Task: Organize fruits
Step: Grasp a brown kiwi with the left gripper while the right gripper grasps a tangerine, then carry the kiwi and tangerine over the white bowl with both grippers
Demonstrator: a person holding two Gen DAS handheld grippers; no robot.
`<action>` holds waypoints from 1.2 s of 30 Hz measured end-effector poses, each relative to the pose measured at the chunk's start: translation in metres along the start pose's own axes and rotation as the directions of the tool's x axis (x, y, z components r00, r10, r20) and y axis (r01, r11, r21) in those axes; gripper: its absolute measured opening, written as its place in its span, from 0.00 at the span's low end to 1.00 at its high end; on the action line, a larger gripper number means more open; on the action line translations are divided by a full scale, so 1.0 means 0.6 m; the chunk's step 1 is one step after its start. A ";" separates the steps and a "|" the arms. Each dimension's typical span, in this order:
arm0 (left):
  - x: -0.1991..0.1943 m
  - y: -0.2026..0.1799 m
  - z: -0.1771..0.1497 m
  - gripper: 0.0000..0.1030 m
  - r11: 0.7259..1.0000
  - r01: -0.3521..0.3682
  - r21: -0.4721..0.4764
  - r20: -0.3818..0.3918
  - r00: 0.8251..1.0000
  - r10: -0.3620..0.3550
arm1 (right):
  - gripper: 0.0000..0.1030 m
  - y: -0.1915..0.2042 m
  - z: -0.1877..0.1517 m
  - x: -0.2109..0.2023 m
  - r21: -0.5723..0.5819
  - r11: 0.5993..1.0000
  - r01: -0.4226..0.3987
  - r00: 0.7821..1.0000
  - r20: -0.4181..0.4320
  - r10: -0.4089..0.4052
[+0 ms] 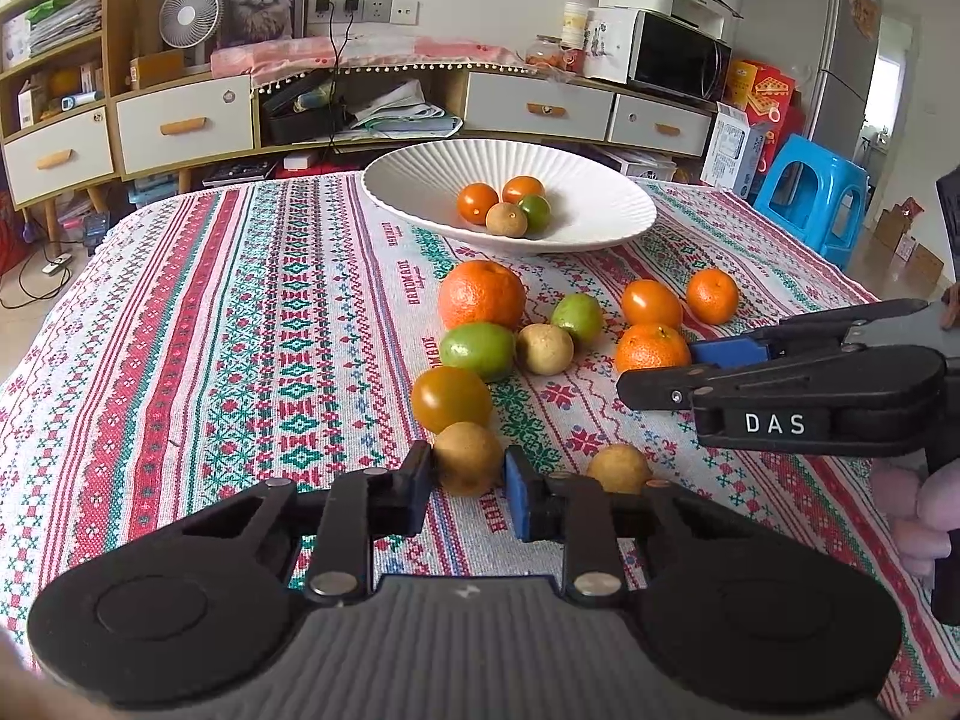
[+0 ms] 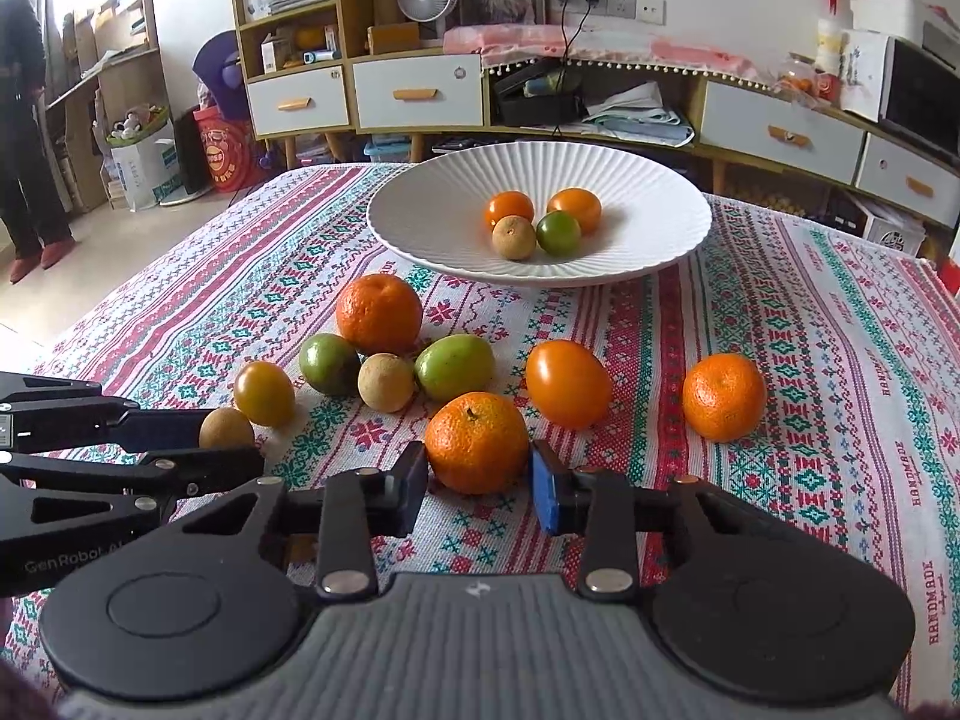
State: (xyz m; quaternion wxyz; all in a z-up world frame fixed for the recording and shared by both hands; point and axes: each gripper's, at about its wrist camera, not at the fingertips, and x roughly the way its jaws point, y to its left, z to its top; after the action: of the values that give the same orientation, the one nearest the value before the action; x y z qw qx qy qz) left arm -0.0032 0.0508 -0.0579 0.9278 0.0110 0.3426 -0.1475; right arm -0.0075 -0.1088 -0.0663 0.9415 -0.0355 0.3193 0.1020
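My left gripper (image 1: 468,480) was clamped on a brown longan (image 1: 467,457), my right gripper (image 2: 479,480) pinched a mandarin (image 2: 477,441), though its right pad looked barely touching. Both fruits sat on the patterned tablecloth (image 2: 810,360). Beyond them lay loose fruit; farthest, the white bowl (image 2: 648,192) held four pieces.

1. Wide bare tablecloth (image 1: 210,330) lies clear on the left.
2. Loose fruit cluster (image 1: 498,336) crowds the way to the white bowl (image 1: 420,180).
3. Stool (image 1: 810,192) stands off the right edge.
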 end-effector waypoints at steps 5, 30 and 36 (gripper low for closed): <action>-0.007 -0.002 0.007 0.23 1.000 0.016 -0.001 0.011 1.000 -0.016 | 0.32 -0.002 0.005 -0.005 0.012 1.000 -0.015 1.000 0.003 0.015; 0.013 -0.023 0.116 0.23 0.998 0.067 -0.022 0.070 0.995 -0.065 | 0.32 -0.060 0.105 -0.003 0.097 0.995 -0.022 0.995 0.099 0.013; 0.051 -0.011 0.160 0.23 0.996 0.084 -0.008 0.061 0.995 -0.084 | 0.32 -0.067 0.120 0.025 -0.011 1.000 -0.024 0.996 0.085 0.025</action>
State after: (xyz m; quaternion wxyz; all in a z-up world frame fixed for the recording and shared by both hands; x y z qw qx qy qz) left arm 0.0776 0.0248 -0.0037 0.9308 -0.0130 0.3152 -0.1847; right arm 0.0559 -0.1362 -0.0182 0.9526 -0.0321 0.2790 0.1167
